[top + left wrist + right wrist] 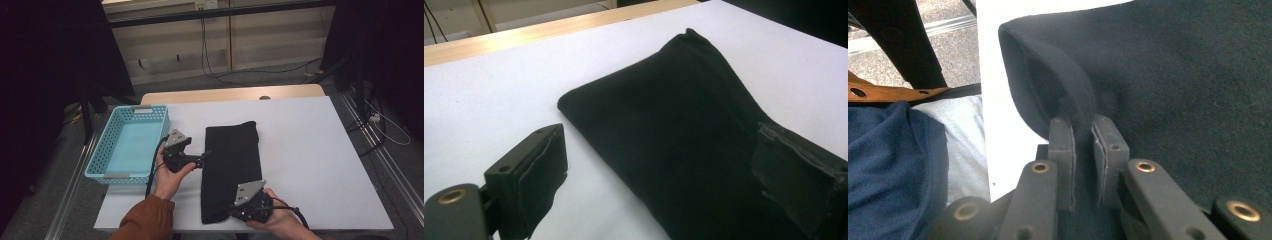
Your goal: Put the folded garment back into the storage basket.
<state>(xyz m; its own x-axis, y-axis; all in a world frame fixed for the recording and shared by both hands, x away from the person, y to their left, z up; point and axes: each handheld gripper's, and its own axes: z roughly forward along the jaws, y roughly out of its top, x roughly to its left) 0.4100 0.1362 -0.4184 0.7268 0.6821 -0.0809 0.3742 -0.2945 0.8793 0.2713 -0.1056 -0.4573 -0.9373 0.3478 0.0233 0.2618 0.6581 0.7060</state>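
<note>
A folded black cloth (231, 170) lay at the center of the white table (310, 150). The right gripper (239, 214), at 6 o'clock, pinched the cloth's near edge. The left gripper (204, 157), at 9 o'clock, hung with jaws spread over the cloth's side. A blue basket (100, 157) sat farther toward 9 o'clock.

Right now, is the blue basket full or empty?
Empty. In the high view the basket shows only its bare blue floor; the black cloth lies beside it on the table.

I see matt black felt-like cloth (231, 165), a smooth white table top (310, 150) with wood edge, and a glossy plastic lattice basket (107, 145).
</note>
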